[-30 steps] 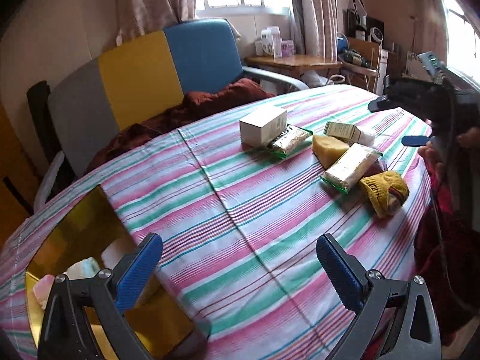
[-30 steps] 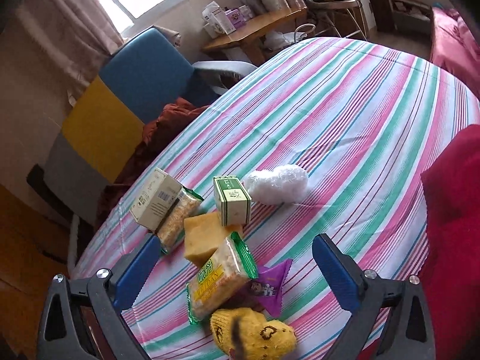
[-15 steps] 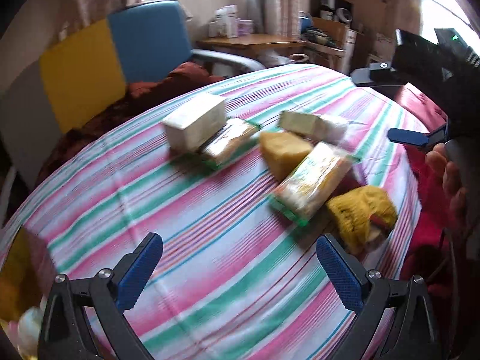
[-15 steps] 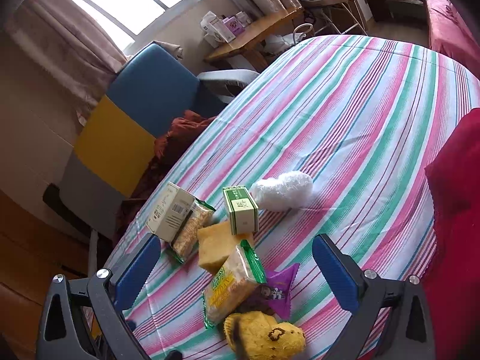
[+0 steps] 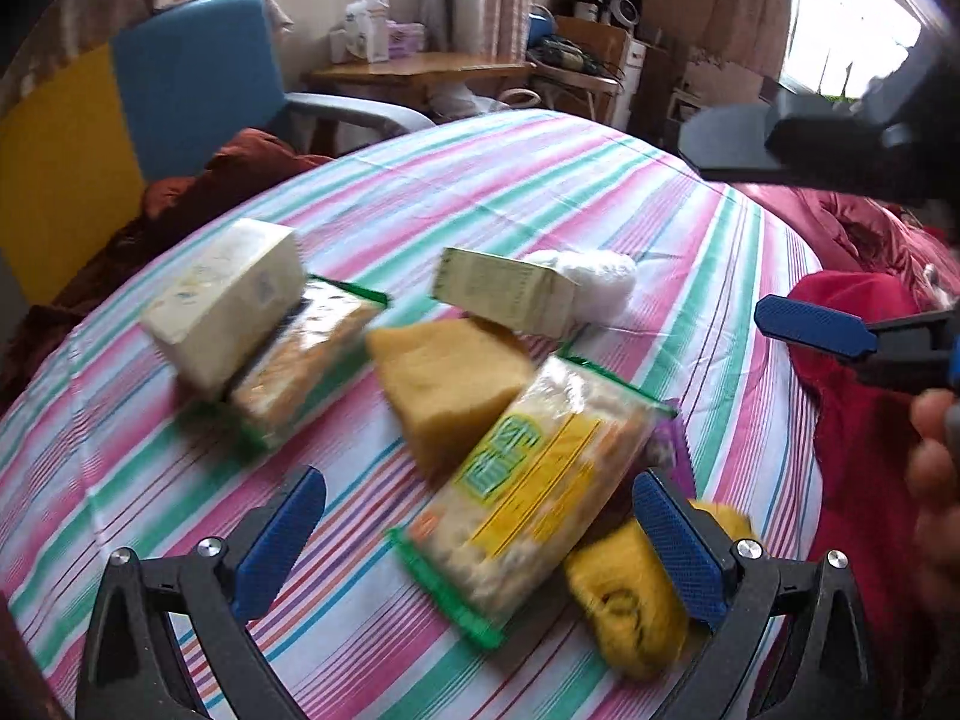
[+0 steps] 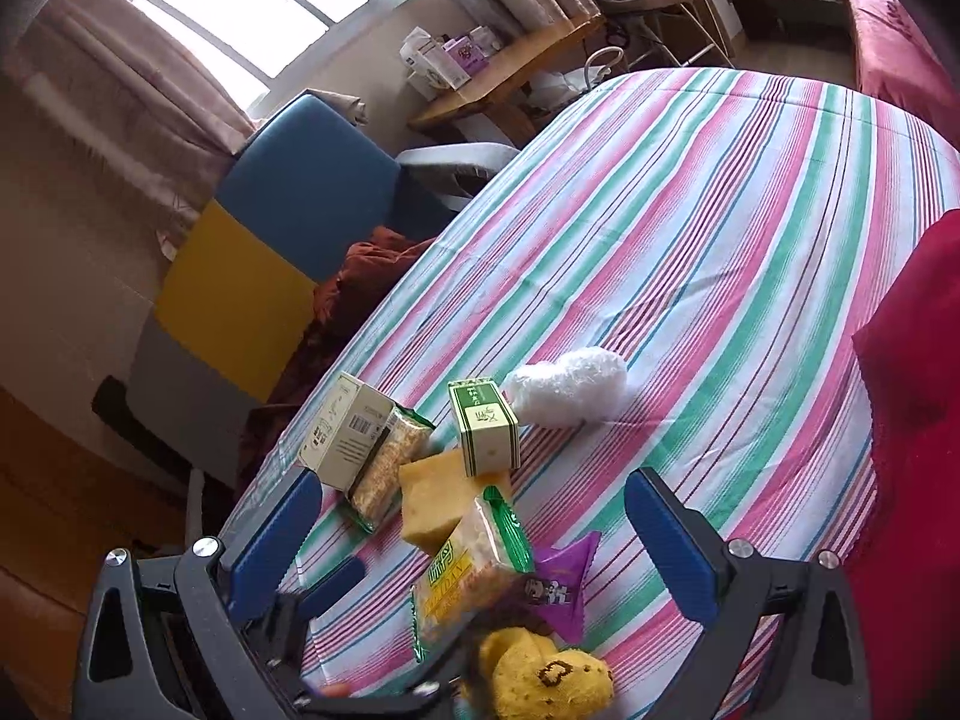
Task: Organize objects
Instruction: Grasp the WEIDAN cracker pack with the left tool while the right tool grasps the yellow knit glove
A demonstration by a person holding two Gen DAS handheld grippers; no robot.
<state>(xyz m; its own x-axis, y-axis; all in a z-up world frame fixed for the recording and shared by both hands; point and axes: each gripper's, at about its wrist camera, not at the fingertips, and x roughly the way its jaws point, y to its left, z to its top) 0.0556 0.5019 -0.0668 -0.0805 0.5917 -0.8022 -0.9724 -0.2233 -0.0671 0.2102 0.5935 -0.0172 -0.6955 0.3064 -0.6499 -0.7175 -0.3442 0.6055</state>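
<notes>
Left gripper, jaws wide and empty, straddles the cracker packet; right gripper likewise gapes empty. Best squeezed across its narrow sides, clear of the yellow sock at five o'clock.

Light: daylight from the blown-out window.
Blur: left wrist view smeared, cracker packet soft.
Sharpness: right wrist view crisp.
Edges: fisheye bending, dark corners.
</notes>
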